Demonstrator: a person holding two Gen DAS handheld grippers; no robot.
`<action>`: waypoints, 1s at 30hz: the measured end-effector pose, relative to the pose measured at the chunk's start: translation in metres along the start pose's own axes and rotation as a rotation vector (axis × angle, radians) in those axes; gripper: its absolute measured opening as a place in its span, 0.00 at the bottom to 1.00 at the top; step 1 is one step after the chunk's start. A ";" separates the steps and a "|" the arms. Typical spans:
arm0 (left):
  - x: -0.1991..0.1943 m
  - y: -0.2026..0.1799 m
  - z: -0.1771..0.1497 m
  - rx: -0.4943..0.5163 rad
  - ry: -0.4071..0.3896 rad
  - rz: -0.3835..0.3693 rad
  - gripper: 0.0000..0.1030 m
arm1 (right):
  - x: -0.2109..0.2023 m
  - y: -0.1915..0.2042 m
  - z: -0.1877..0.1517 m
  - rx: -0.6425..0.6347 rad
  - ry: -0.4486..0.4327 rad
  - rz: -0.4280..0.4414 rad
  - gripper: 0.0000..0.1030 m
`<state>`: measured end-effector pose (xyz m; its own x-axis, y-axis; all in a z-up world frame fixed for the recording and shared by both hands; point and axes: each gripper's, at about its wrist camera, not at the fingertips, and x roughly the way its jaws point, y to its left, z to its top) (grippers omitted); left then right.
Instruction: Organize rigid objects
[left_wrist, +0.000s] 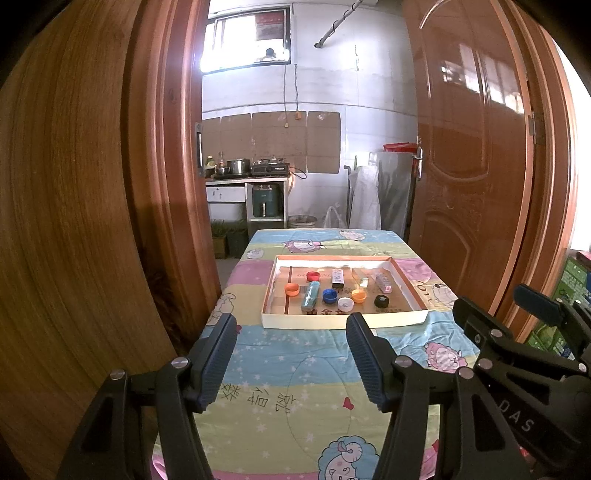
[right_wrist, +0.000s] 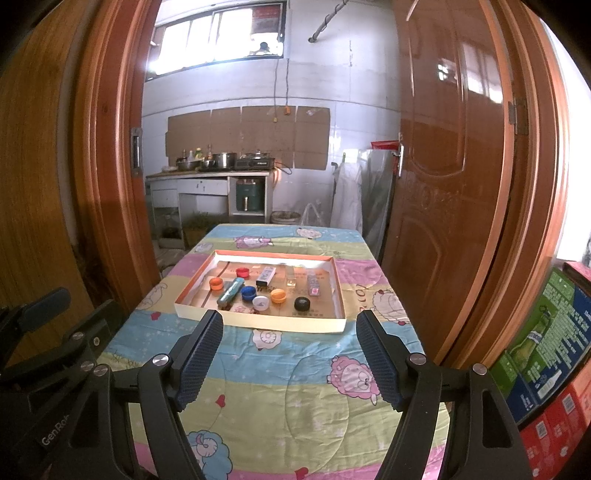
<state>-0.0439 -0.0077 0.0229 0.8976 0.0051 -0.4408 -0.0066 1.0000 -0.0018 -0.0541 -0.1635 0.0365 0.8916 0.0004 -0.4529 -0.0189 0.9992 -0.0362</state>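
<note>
Both claws, left claw (left_wrist: 291, 354) and right claw (right_wrist: 290, 354), hang released and empty short of the tray (left_wrist: 343, 320) on the quilt-covered surface (left_wrist: 295, 387), where bottle caps (left_wrist: 330, 294) and small boxes (left_wrist: 338, 277) lie scattered (seemingly unsorted, though I can't judge the stage).

One tray (left_wrist: 343, 320) sits on the table. In it lie six bottle caps: one red (left_wrist: 313, 275), two orange (left_wrist: 291, 288) (left_wrist: 358, 295), one blue (left_wrist: 330, 294), one white (left_wrist: 345, 303) and one black (left_wrist: 382, 301). There is one teal tube (left_wrist: 309, 296). Three small boxes complete the count: a white one (left_wrist: 337, 277), a clear one (left_wrist: 362, 281) and a pink one (left_wrist: 384, 282).
</note>
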 end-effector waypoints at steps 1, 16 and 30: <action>0.000 0.000 0.000 0.000 0.000 0.000 0.59 | 0.000 0.000 0.000 0.000 0.000 0.001 0.74; 0.000 0.000 0.000 0.002 0.002 -0.001 0.59 | 0.000 0.000 0.000 -0.001 0.000 0.000 0.74; 0.004 0.001 0.000 0.006 0.022 -0.006 0.59 | 0.000 0.001 -0.001 -0.001 0.000 -0.001 0.74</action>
<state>-0.0405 -0.0068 0.0216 0.8878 -0.0012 -0.4601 0.0016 1.0000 0.0004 -0.0543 -0.1630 0.0360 0.8916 -0.0008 -0.4528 -0.0180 0.9991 -0.0373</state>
